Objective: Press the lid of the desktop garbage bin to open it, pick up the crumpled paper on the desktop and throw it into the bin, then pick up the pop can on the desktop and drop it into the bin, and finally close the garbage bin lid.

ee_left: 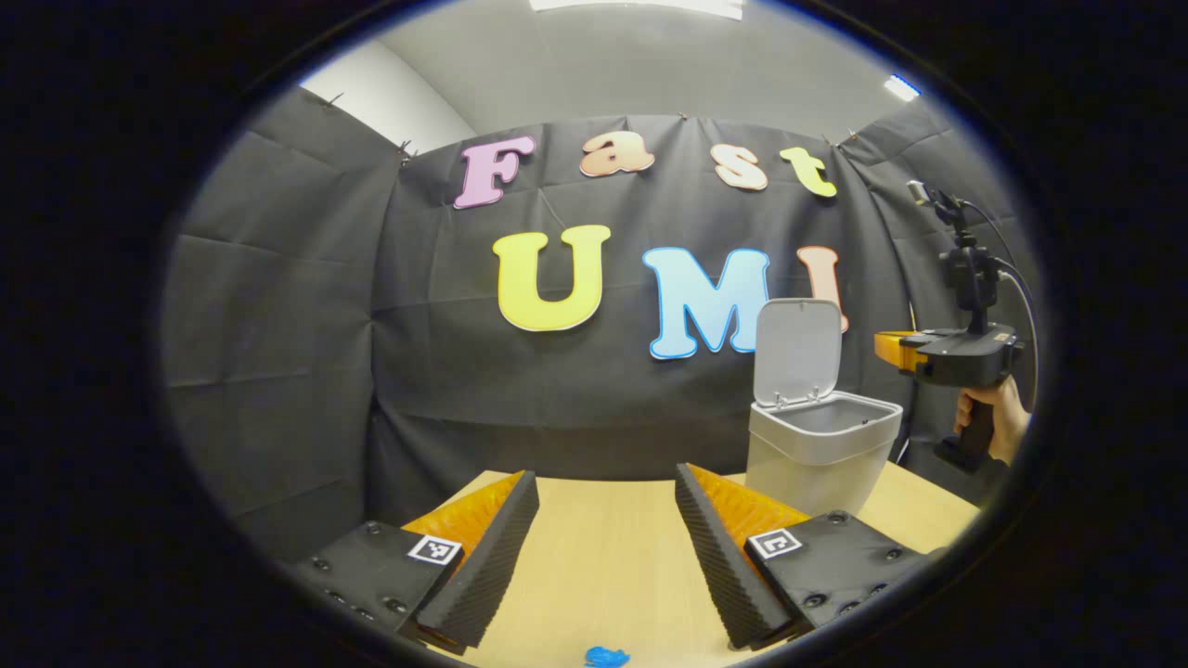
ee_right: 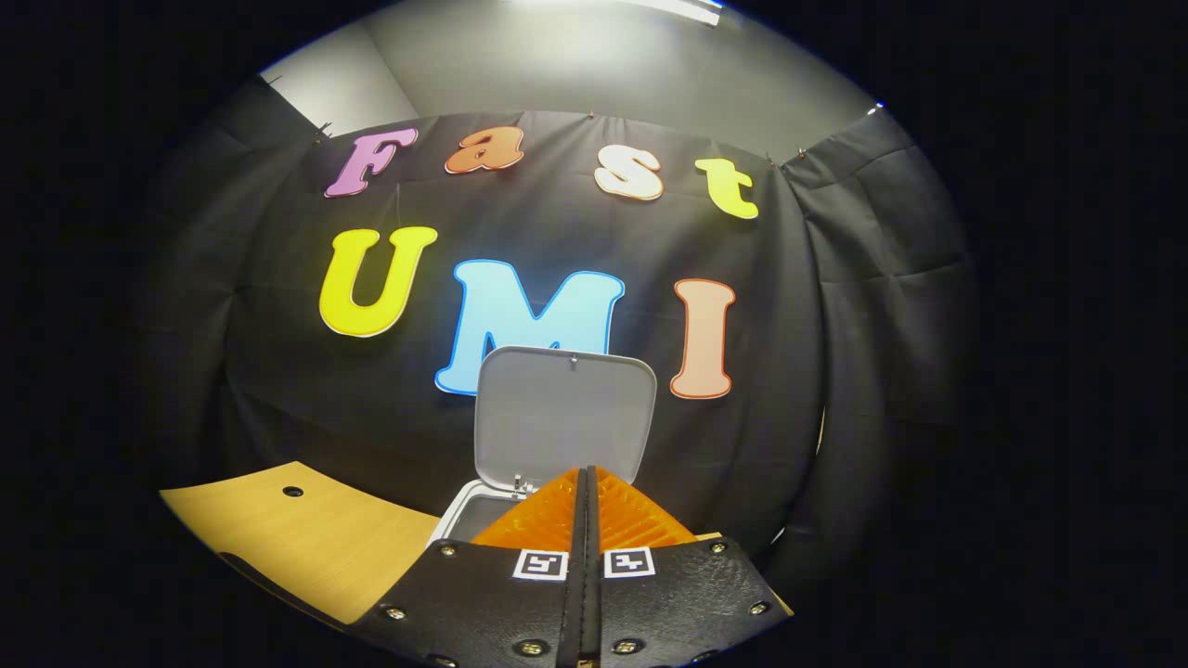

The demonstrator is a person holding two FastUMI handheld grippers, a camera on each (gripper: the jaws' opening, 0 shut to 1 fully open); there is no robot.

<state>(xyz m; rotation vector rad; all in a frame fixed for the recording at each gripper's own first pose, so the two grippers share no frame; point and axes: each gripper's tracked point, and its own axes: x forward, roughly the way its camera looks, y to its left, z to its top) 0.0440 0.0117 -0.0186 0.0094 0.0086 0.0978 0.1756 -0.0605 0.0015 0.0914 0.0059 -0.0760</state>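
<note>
The pale wooden worktop [ee_left: 613, 547] stretched out ahead of me to the black cloth wall of the booth, and in the right gripper view its far left part [ee_right: 306, 538] showed a small dark hole near the edge. The desktop garbage bin [ee_left: 817, 455], light grey and squarish, stood on the worktop toward the right of the left gripper view, with its mouth uncovered and nothing that I could make out inside from that angle. Its lid [ee_left: 798, 351] stood tipped up and back on the hinge at the rear rim; in the right gripper view the same lid [ee_right: 564, 417] rose straight ahead of me, its inner face toward the camera. My left gripper [ee_left: 608, 547] hung low over the worktop with its fingers spread wide apart and nothing between them. My right gripper [ee_right: 587, 520] was just in front of the bin's open rim [ee_right: 464, 520], its fingers pressed together with no gap and nothing held; in the left gripper view I saw that gripper [ee_left: 947, 357] beside the bin, with my hand [ee_left: 998, 417] on its grip. A small crumpled blue thing [ee_left: 606, 657] lay on the worktop just below my left fingers; I could not tell what it was.
</note>
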